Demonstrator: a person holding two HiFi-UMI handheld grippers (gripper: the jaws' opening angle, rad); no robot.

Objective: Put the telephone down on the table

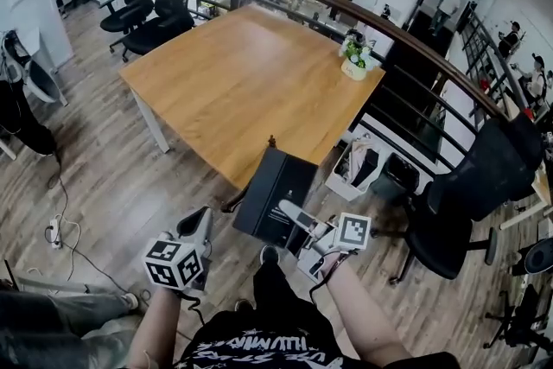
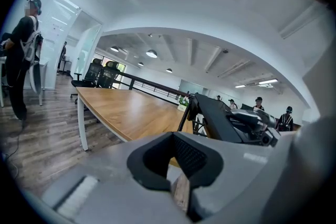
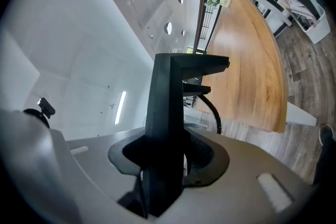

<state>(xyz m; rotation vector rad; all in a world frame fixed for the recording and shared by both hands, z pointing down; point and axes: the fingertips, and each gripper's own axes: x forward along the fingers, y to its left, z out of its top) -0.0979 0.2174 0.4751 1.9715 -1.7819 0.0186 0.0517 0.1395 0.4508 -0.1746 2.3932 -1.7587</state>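
Observation:
The telephone (image 1: 275, 196) is a flat black unit held in the air just off the near corner of the wooden table (image 1: 242, 73). My right gripper (image 1: 292, 218) is shut on its lower edge. In the right gripper view the telephone (image 3: 167, 113) stands edge-on between the pads, a coiled cord (image 3: 214, 112) hanging beside it, with the table (image 3: 252, 60) beyond. My left gripper (image 1: 197, 226) hangs lower left of the phone, its jaws together and holding nothing. The left gripper view shows the telephone (image 2: 220, 118) to the right, beside the table (image 2: 131, 113).
A small potted plant (image 1: 354, 56) stands at the table's far right corner. Black office chairs (image 1: 147, 13) stand beyond the table's left end, and another chair (image 1: 475, 177) is at the right. A white basket (image 1: 359, 168) sits on the floor by a curved railing (image 1: 415, 39).

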